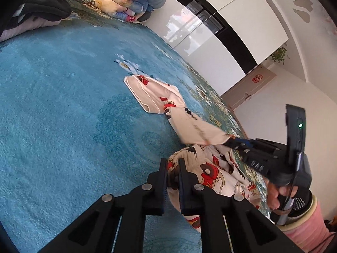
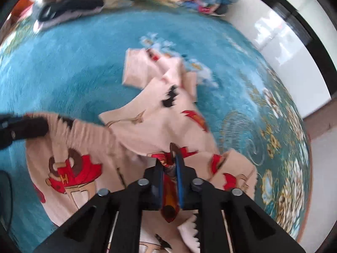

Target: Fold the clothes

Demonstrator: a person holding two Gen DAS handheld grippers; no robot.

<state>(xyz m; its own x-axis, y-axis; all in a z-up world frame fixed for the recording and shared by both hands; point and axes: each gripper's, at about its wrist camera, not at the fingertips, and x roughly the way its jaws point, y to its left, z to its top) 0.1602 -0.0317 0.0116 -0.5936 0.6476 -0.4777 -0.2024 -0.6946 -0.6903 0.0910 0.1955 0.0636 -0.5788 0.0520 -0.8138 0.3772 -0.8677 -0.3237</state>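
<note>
**Printed garment gripped at both ends**

The cream printed garment [image 2: 134, 126] is spread on the blue carpet [image 1: 52, 105]. One edge is pinched between the left gripper [image 1: 172, 169] fingers; another fold is clamped between the right gripper [image 2: 169, 164] fingers.

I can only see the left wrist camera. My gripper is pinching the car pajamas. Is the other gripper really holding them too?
Observer: Yes. The right gripper is shut on a bunched fold of the pajamas.
Child: Is the cloth flat?
Observer: No, from the right wrist view it is crumpled, with one leg trailing away across the blue blanket.
Child: Can you see my gripper from there?
Observer: Yes, the left gripper grips the cloth's edge.
</note>
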